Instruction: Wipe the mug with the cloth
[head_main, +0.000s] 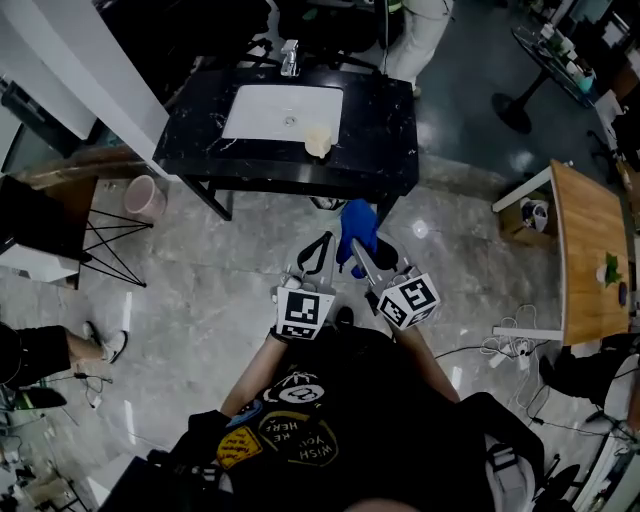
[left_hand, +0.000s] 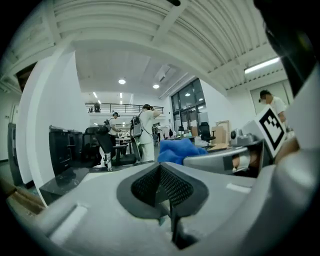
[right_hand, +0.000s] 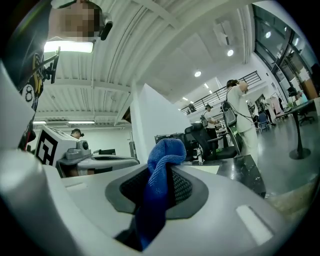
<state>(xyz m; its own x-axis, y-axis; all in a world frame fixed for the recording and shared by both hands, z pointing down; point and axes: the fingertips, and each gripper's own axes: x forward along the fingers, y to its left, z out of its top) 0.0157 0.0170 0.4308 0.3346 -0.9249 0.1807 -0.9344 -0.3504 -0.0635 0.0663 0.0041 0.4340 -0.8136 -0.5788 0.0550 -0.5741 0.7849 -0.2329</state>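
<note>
- The right hand-held gripper (right_hand: 161, 186) has its jaws clamped on a blue cloth (right_hand: 163, 159). The cloth runs down through the slot between the pads and bunches in a rounded fold above the tips.
- In the head view the right hand-held gripper (head_main: 353, 247) is held out in front of the person's chest, and the cloth (head_main: 358, 228) hangs at its tip over the floor.
- The left hand-held gripper (left_hand: 161, 176) has its jaws together, with nothing between the dark ribbed pads.
- In the head view the left hand-held gripper (head_main: 319, 248) sits just beside the right one, apart from the cloth.
- The left gripper view shows the cloth (left_hand: 180, 149) sticking up past the neighbouring right hand-held gripper (left_hand: 220, 158).
- The mug (head_main: 318, 140), pale cream, stands on the black marbled tabletop (head_main: 385, 130). It is just beside the right front corner of the white sink (head_main: 284, 110) and well apart from both grippers.
- A faucet (head_main: 290, 58) rises at the far edge of the sink.
- A pink bin (head_main: 145, 197) stands on the grey floor left of the tabletop.
</note>
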